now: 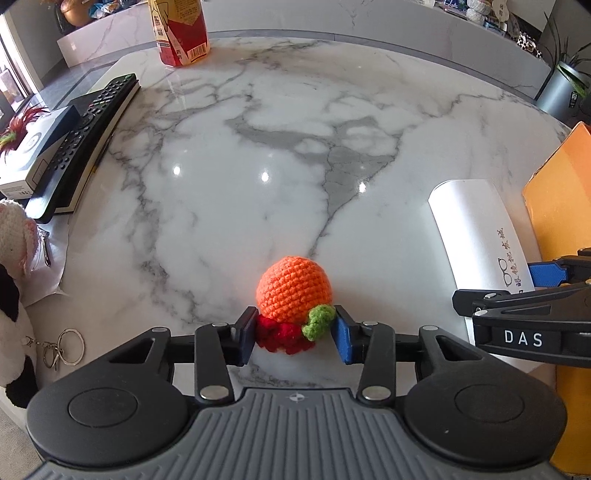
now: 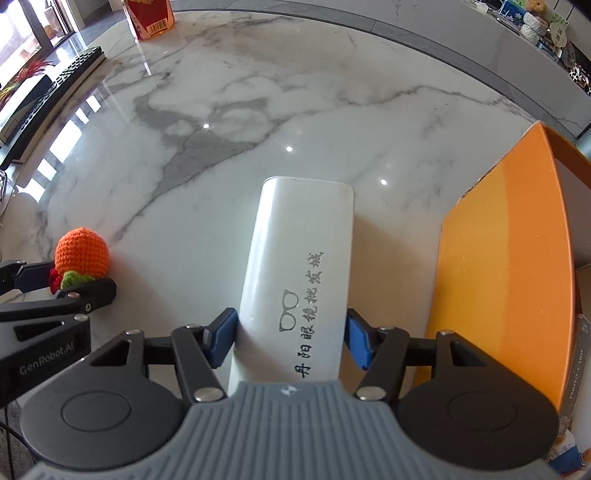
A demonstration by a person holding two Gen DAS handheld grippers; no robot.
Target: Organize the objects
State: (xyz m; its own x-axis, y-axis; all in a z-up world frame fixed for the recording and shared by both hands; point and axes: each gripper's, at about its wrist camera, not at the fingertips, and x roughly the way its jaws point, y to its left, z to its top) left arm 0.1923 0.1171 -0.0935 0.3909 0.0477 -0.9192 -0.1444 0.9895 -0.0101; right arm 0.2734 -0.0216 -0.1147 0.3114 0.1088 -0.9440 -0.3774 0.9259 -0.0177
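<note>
Crocheted orange ball (image 1: 294, 292) with a red knitted cluster and a green knitted leaf at its base lies on the white grey-veined marble tabletop (image 1: 258, 147), its lower end between the fingers of the left gripper (image 1: 294, 336). The left blue pad touches the red cluster and the right pad touches the green leaf; the jaws stand narrow and are closed on the toy. The orange body projects forward past the fingertips. Yarn surface is ribbed and matte; the tabletop is glossy with bright light reflections.

White smooth rounded-edge glasses case (image 2: 299, 266), printed with black characters and a spectacles outline, lies lengthwise between the fingers of the right gripper (image 2: 291, 338). Both blue pads sit against the case's long sides at its near end; the jaws stand fairly wide, holding the case. Just beside the case on its right stands an orange flat-sided cardboard box (image 2: 506, 266).

At the table's left edge lie a black long remote control (image 1: 85, 136) on a dark book, a white box (image 1: 33, 155) beside it, and a white and black plush toy (image 1: 11, 295) with a metal key ring (image 1: 62, 349). A red and yellow drink carton (image 1: 181, 29) stands at the far side.
</note>
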